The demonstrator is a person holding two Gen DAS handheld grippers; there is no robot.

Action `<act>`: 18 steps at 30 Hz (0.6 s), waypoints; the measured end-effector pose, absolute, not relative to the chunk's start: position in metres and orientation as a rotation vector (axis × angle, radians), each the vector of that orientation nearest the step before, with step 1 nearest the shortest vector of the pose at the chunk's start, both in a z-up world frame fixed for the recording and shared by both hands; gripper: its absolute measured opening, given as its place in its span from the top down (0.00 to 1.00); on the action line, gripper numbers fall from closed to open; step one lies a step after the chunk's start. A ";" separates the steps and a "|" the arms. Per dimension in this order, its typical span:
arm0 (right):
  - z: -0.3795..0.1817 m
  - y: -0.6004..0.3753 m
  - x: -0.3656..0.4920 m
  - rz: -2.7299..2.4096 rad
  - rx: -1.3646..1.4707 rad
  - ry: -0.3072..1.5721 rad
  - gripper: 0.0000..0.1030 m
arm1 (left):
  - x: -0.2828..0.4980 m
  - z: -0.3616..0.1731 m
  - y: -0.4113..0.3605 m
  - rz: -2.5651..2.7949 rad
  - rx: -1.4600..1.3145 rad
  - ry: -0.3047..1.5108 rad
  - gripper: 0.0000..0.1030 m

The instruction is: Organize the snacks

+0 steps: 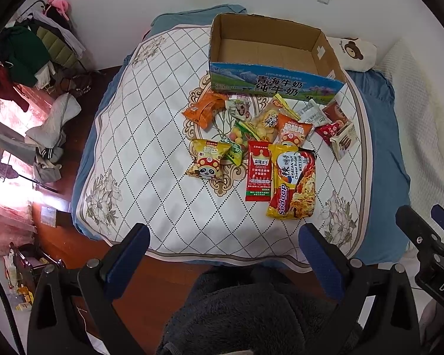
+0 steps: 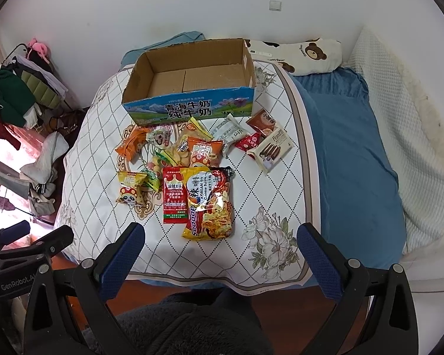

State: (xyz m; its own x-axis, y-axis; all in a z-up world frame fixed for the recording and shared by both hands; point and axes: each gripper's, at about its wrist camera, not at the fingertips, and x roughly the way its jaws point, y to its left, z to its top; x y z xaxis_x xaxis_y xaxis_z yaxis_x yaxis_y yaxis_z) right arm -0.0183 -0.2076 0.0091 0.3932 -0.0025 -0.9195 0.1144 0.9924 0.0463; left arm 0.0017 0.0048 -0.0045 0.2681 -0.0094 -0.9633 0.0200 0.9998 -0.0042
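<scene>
Both grippers hover at the foot of the bed (image 2: 355, 153), fingers spread wide, nothing between them. Left gripper (image 1: 225, 261) and right gripper (image 2: 222, 261) sit over the near edge of the quilted mat (image 1: 139, 136), well short of the snacks. Snack pile lies mid-mat, ahead of both sets of fingers. Nearest item is the yellow Sedaap noodle pack (image 2: 208, 204), flat, just beyond the fingers' reach, closer to the right gripper's left finger (image 2: 121, 254). Touching its left edge is a red sachet (image 2: 174, 196); left of that, a yellow panda-print chip bag (image 1: 208, 159). Behind them are an orange chip bag (image 1: 293, 130), an orange packet (image 1: 201, 109), and a clear bag of round puffs (image 1: 263, 121), overlapping. Off to the right lies a white Franzzi biscuit box (image 2: 270, 151), apart from the pile. Open cardboard milk box (image 2: 189, 88) stands upright at the far end, just behind the snacks, interior bare.
</scene>
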 end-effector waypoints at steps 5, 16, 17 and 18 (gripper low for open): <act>0.012 -0.208 -0.020 -0.079 0.113 1.157 0.00 | 0.002 -0.004 0.004 -0.019 0.008 1.298 0.00; 0.016 -0.209 -0.021 -0.080 0.108 1.142 0.00 | 0.002 0.002 0.002 -0.023 0.014 1.286 0.00; 0.017 -0.208 -0.021 -0.079 0.109 1.142 0.00 | 0.003 0.003 0.002 -0.023 0.015 1.285 0.00; 0.017 -0.208 -0.021 -0.079 0.107 1.142 0.00 | 0.003 0.003 0.002 -0.022 0.017 1.284 0.00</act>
